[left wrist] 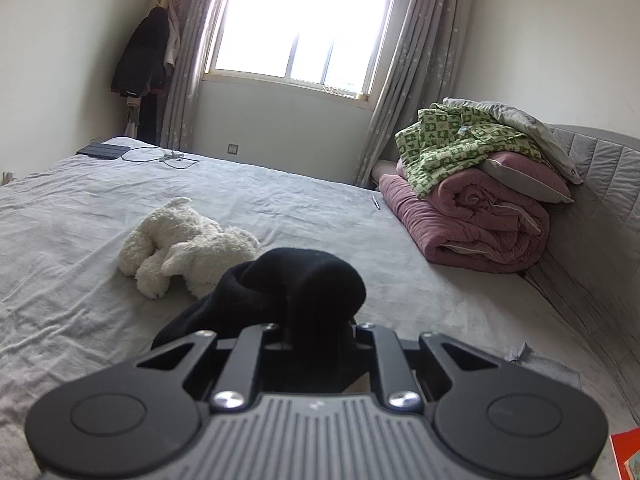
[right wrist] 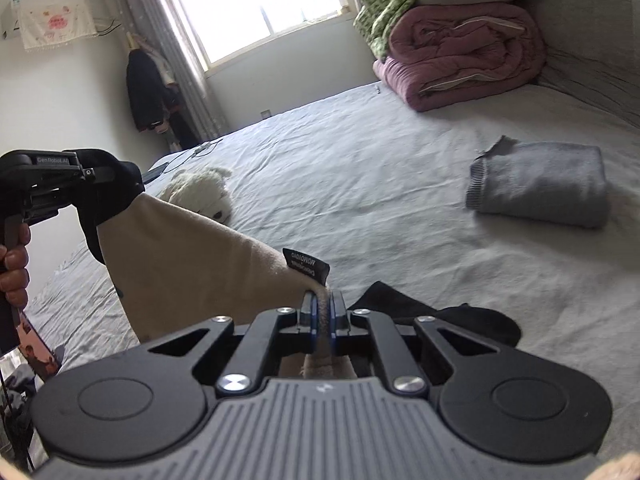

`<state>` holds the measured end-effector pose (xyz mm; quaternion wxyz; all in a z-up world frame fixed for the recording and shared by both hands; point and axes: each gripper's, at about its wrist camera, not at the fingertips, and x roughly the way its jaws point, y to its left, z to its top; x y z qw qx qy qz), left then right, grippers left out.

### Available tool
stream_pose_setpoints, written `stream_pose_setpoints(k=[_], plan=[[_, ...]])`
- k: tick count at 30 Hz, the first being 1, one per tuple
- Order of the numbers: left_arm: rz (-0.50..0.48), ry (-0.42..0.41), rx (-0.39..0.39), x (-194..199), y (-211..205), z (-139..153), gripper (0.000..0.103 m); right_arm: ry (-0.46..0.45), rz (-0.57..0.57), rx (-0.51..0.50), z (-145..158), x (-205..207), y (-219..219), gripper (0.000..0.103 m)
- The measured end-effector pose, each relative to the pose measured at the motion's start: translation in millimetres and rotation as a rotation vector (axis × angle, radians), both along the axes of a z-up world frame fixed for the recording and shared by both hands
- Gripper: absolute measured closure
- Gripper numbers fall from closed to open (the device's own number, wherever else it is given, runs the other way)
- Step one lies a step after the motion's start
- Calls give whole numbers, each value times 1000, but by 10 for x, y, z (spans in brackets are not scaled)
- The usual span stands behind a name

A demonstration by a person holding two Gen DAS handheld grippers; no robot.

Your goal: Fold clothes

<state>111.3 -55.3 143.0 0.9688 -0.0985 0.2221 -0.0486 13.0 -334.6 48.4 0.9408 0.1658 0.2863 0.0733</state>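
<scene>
Left gripper [right wrist: 94, 178]: clamped on a bunched black edge of the garment; in the left wrist view the black cloth [left wrist: 304, 288] swells over the fingers and hides them, so the closure reads from the right wrist view, where it sits at 9 o'clock with the person's hand [right wrist: 14, 276] on its handle.
Right gripper [right wrist: 325, 312]: jaws pinched together on a fold of the beige lining, at 6 o'clock in its own view.
Garment [right wrist: 188, 272]: black outside, beige inside, held up off the bed and stretched between the two grippers; a black label [right wrist: 306, 266] with pale lettering sits just above the right gripper.
Loose black part [right wrist: 440, 318]: lies on the sheet just right of the right gripper.
Bed [right wrist: 360, 160]: grey wrinkled sheet, filling the middle of both views.
Folded grey garment [right wrist: 544, 188]: flat on the bed at 2 o'clock in the right wrist view, well apart from the held one.
White plush toy [left wrist: 184, 246]: on the sheet at 10 o'clock of the left gripper.
Rolled pink quilt [left wrist: 476, 224]: at 2 o'clock against the headboard, with a green patterned blanket [left wrist: 452, 144] on top.
Window [left wrist: 304, 24]: at 12 o'clock, between grey curtains.
</scene>
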Motion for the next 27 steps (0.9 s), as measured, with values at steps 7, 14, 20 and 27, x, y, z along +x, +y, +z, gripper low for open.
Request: stream_pose_setpoints(k=[7, 14, 20, 27], plan=[[-67, 19, 19, 299, -466, -96, 88, -12, -115, -37, 3, -47, -252, 96], [-117, 48, 41, 630, -793, -367, 87, 14, -175, -43, -68, -32, -446, 96], [-119, 92, 71, 850, -892, -602, 84, 31, -175, -42, -112, 13, -478, 96], [-153, 145, 64, 878, -882, -706, 68, 44, -173, -53, -135, 49, -445, 96]])
